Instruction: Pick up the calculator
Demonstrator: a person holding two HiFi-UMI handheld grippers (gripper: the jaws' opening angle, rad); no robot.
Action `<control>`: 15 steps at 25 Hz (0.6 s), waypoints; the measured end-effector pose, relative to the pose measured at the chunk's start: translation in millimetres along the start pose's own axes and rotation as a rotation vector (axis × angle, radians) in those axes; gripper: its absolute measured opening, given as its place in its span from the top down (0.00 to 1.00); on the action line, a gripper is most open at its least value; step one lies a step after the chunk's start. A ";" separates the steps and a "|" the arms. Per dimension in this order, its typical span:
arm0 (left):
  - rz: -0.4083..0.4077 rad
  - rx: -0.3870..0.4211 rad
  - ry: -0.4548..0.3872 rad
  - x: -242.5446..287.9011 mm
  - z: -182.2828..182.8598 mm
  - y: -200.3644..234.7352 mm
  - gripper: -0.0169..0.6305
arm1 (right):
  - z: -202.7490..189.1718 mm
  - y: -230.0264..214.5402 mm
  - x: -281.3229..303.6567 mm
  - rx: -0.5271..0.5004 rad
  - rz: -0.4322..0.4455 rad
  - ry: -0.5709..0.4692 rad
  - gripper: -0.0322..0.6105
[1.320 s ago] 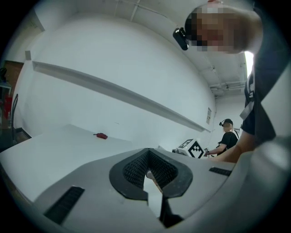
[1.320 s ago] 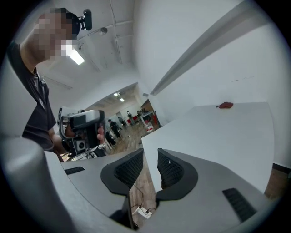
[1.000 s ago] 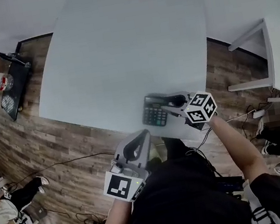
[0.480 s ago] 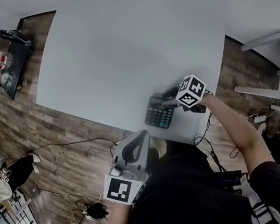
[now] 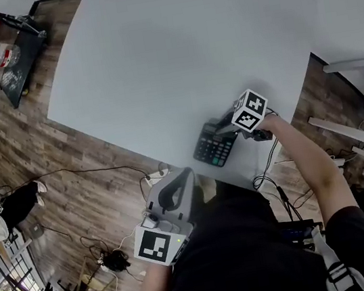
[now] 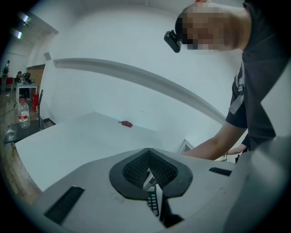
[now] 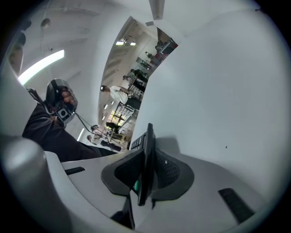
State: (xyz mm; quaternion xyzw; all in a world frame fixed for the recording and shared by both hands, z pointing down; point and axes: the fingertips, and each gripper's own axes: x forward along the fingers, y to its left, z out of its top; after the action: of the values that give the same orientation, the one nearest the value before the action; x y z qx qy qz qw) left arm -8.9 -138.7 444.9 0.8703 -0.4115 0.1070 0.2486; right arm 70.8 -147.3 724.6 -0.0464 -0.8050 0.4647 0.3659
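Gripping the calculator (image 7: 148,141) edge-on, the right gripper (image 7: 146,150) has one dark ribbed pad set against each of the calculator's faces. Its jaws have just been closing and stand partly apart, as wide as the calculator's body between them. In the head view the right gripper (image 5: 223,126) reaches in from the right over the calculator's display end, with its marker cube uppermost. The calculator (image 5: 215,148) sits at the near edge of the white table (image 5: 174,53), close to the table's near right corner. Whether it has cleared the tabletop cannot be made out. The person's bare forearm (image 5: 305,163) runs back from the right gripper towards the body.

The left gripper (image 5: 185,174) hangs off the table's near edge, over the wood floor (image 5: 70,173), well apart from the calculator. Its jaws (image 6: 148,154) are brought together and hold nothing. A strip of the calculator's keys shows in the slit below them.

Beyond lie a small red object (image 6: 126,123) at the table's far edge and a water bottle (image 5: 0,54) on a dark stand to the left. Cables (image 5: 269,175) trail below the table's near corner.
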 end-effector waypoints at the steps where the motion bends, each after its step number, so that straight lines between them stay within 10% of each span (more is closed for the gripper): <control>1: 0.004 -0.004 0.002 -0.6 -1.6 0.9 0.96 | 0.2 1.7 0.4 0.009 0.025 -0.004 0.86; 15: -0.004 0.000 -0.017 -9.2 -6.0 3.2 0.97 | 22.9 21.3 -15.9 0.002 0.084 -0.104 0.87</control>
State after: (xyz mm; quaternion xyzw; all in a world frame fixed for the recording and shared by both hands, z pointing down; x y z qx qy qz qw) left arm -17.2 -131.3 447.5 0.8720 -0.4119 0.0993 0.2451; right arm 62.3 -158.2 692.4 -0.0557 -0.8197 0.4823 0.3038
